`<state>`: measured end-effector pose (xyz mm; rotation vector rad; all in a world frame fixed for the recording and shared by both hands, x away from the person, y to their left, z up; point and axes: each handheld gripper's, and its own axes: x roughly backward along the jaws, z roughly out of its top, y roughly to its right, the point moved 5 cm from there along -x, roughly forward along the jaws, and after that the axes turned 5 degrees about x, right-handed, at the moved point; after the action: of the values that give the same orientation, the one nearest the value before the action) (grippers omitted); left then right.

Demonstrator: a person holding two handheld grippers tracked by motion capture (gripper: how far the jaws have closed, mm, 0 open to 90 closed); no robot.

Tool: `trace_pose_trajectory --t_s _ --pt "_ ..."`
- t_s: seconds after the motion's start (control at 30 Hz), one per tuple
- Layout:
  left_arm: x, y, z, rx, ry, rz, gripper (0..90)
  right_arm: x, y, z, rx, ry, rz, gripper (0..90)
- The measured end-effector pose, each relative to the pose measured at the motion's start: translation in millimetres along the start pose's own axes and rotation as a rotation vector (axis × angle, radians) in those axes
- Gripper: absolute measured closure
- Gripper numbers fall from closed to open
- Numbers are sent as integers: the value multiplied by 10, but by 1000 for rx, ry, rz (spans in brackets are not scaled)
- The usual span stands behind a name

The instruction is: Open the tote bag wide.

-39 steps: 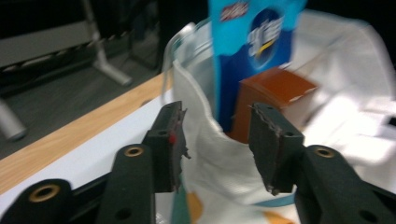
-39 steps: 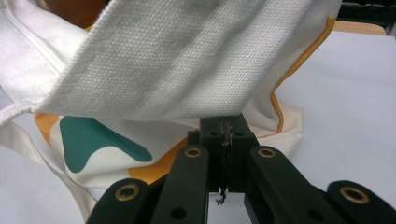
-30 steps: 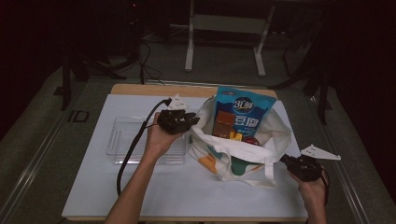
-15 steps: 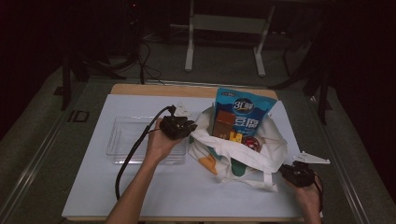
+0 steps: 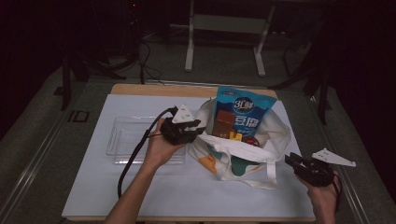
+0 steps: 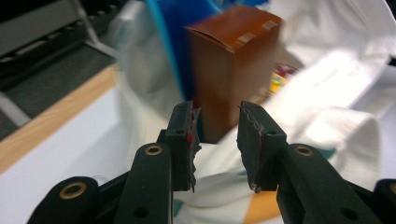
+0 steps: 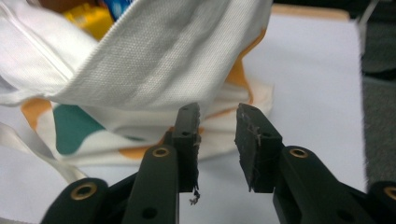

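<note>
A white tote bag [image 5: 243, 151] with teal and orange patches lies open at mid-table. A blue snack packet [image 5: 243, 112] and a brown box [image 5: 224, 122] stand in it. My left gripper [image 5: 200, 129] is at the bag's left rim. Its jaws have just been opening and stand open with nothing between them [image 6: 217, 126]. The brown box [image 6: 233, 60] rises just beyond that gap. My right gripper [image 5: 290, 161] sits off the bag's right corner. Its jaws have also just been opening and are open and empty [image 7: 217, 123]. The bag's strap [image 7: 163, 56] hangs beyond them.
A clear plastic tray [image 5: 122, 140] lies left of my left hand on the white sheet [image 5: 140, 196]. The left gripper's cable [image 5: 133, 161] trails across the tray. The wooden table edge [image 5: 154, 89] runs along the back, with metal stand legs [image 5: 189, 46] beyond it.
My left gripper edged toward the bag and rolled, so its grey plate now shows. My right gripper dipped, came back up slightly to the right of the bag corner, and its jaws parted.
</note>
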<state>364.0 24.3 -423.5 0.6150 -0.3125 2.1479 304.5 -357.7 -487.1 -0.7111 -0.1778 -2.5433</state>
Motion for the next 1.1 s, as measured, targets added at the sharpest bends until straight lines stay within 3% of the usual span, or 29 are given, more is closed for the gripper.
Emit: trace_pose_trajectory --t_s 0.13,0.3,0.43,0.57,0.7,0.97,1.1 --pt "-100 93 -22 -14 -14 -36 629 81 13 118 -9 41 -6 663" --pt "-233 241 -55 -60 -43 -89 557 206 0 350 6 109 -17 645" --pt "-305 288 -68 -67 -52 -96 510 235 -26 497 8 152 -3 642" --pt "-348 312 -84 -72 -63 -106 510 193 -60 591 19 156 4 627" --pt "-450 372 -133 -86 -106 -124 566 79 -109 701 30 154 8 609" --pt "-636 441 -213 -80 -154 -122 682 -132 -79 655 43 82 -60 648" --pt "-670 472 -229 -84 -170 -115 767 -172 -55 602 32 70 -70 675"
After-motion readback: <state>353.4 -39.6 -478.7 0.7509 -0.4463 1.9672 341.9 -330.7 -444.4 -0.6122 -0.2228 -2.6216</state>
